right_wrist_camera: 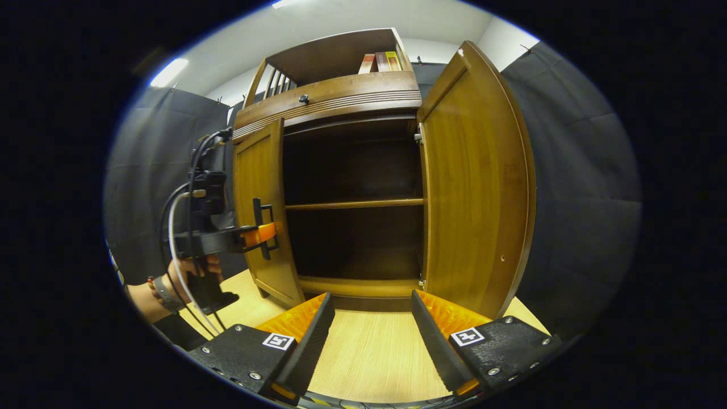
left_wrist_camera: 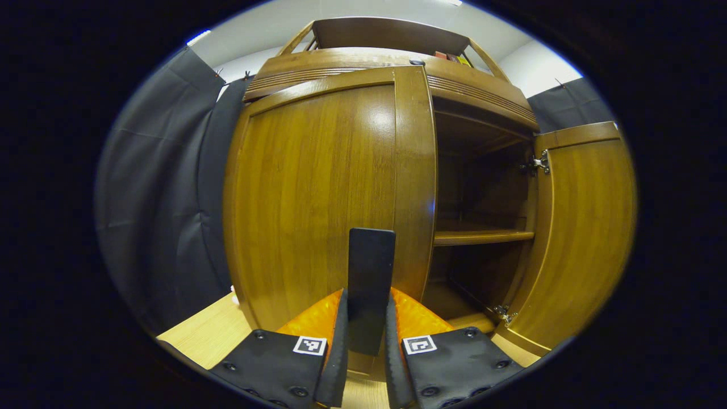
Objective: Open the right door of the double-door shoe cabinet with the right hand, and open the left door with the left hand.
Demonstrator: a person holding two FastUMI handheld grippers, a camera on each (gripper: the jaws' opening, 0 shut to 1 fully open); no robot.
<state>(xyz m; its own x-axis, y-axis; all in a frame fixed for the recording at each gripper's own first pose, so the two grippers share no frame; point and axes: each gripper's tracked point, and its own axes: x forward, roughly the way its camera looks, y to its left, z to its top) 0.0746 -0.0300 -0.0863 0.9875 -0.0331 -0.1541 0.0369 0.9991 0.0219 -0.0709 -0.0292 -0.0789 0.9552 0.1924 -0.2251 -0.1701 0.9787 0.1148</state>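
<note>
The wooden shoe cabinet (right_wrist_camera: 335, 96) stands on a light wood surface. Its right door (right_wrist_camera: 477, 199) is swung wide open, seen also in the left gripper view as the right door (left_wrist_camera: 579, 227). The left door (left_wrist_camera: 312, 193) carries a black vertical handle (left_wrist_camera: 371, 255), and my left gripper (left_wrist_camera: 368, 301) is shut on it, both fingers pressing its sides. In the right gripper view the left door (right_wrist_camera: 258, 170) stands slightly ajar with the left gripper (right_wrist_camera: 266, 232) on its handle, held by a hand (right_wrist_camera: 187, 272). My right gripper (right_wrist_camera: 372, 307) hangs open before the cabinet, holding nothing.
Inside, a single shelf (right_wrist_camera: 355, 203) divides the dark interior. Books (right_wrist_camera: 380, 61) sit on the cabinet's upper shelf, above a drawer knob (right_wrist_camera: 304, 99). Dark cloth walls stand on both sides. The light wood surface (right_wrist_camera: 369, 352) stretches in front of the cabinet.
</note>
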